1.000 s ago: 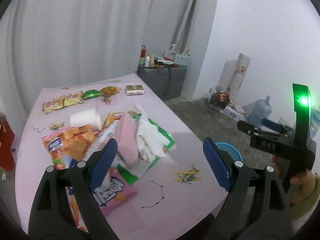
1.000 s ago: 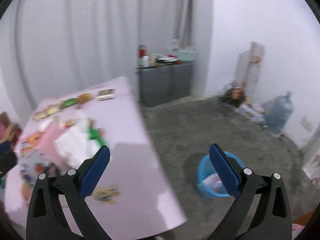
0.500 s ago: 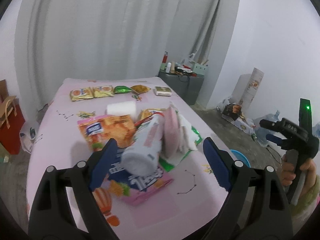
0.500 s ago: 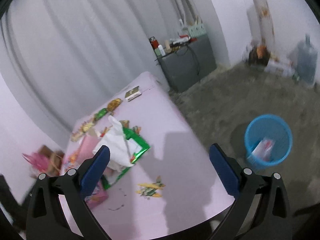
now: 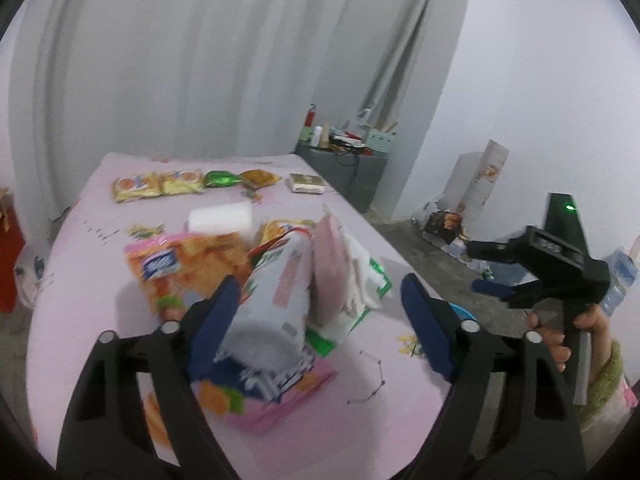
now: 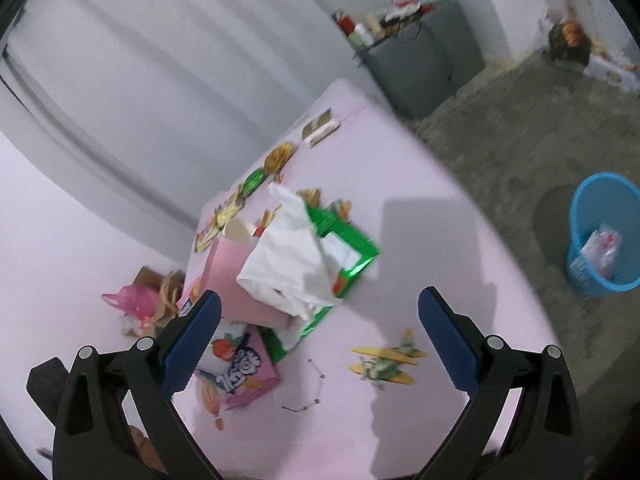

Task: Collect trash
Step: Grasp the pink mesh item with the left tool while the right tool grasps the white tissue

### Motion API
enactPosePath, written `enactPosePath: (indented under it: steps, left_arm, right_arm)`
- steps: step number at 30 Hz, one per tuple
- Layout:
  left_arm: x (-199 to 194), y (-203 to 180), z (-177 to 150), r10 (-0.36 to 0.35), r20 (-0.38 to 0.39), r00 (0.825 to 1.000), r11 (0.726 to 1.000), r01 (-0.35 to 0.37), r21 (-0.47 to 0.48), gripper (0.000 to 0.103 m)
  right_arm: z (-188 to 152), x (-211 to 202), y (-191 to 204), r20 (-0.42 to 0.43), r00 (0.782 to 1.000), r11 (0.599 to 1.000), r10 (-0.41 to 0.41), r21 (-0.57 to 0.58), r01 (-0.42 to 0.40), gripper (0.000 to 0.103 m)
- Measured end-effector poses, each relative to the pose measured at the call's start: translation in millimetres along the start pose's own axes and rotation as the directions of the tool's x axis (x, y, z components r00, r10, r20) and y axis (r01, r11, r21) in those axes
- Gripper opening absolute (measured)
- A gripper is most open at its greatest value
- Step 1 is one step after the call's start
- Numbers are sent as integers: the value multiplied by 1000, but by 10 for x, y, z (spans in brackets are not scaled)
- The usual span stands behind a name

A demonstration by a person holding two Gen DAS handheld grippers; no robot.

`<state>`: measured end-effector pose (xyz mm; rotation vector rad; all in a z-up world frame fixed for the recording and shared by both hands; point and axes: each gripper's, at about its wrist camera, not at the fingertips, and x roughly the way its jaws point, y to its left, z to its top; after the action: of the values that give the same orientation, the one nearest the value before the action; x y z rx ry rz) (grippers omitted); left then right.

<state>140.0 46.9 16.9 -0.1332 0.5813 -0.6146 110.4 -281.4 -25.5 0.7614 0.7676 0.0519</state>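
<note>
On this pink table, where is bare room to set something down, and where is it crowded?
Bare pink table lies between the green wrapper and the table edge toward the blue bin, and in front of the airplane print. The middle pile around the white tissue is crowded; snack packets line the far edge.

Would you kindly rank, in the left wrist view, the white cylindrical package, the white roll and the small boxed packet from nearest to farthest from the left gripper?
1. The white cylindrical package, right by the left gripper, against its left finger.
2. The white roll, mid-table, behind the snack pile.
3. The small boxed packet, at the table's far edge, towards the right.
</note>
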Motion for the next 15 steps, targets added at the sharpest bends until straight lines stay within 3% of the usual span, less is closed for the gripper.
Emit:
enactPosePath:
  steps: [4,6,11,15]
  left_arm:
    - [328,-103,117,-9,-45,999,999,11,41,62]
    - [482,-146,150,-6,-47,999,998,9,64,57]
    - [882,-257,177,74,-103,992,987,-58,147,48]
    - [1070,-262,142,103,-150,983,985,-80,153,40]
  right_arm:
    - [159,333,95,-62,998,999,32,13,-32,92]
    - [240,514,150,-95,995,1000,27,5,-27,86]
    - [377,949,228,-188,982,999,31,14,-29,75]
    - [448,1188,267,-230,973,1000,19,12,-17,70]
